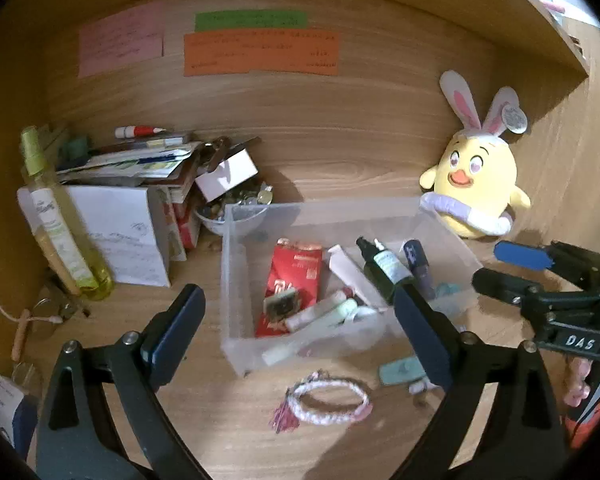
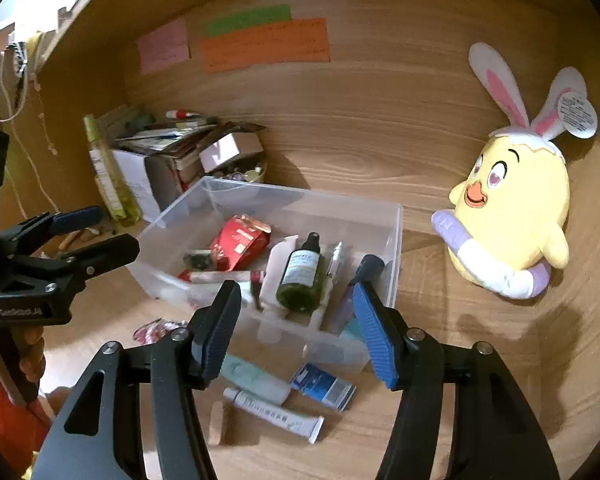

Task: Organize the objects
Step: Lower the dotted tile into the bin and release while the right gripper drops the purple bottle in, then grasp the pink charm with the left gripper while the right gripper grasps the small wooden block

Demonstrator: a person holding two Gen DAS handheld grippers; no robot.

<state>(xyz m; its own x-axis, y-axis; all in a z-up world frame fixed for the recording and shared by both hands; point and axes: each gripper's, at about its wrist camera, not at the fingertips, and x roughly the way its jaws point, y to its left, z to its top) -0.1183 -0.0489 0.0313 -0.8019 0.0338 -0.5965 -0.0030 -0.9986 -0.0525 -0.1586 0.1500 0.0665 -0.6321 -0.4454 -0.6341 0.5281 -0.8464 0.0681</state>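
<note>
"DAS" on right claw [image 1: 500,268]

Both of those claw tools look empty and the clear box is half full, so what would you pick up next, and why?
Probably the white tube lying on the desk just in front of the clear bin. The right gripper is open, holds nothing and hangs almost over it, so lowering onto the tube seems the shortest move. The braided bracelet below the open left gripper could follow.
</note>
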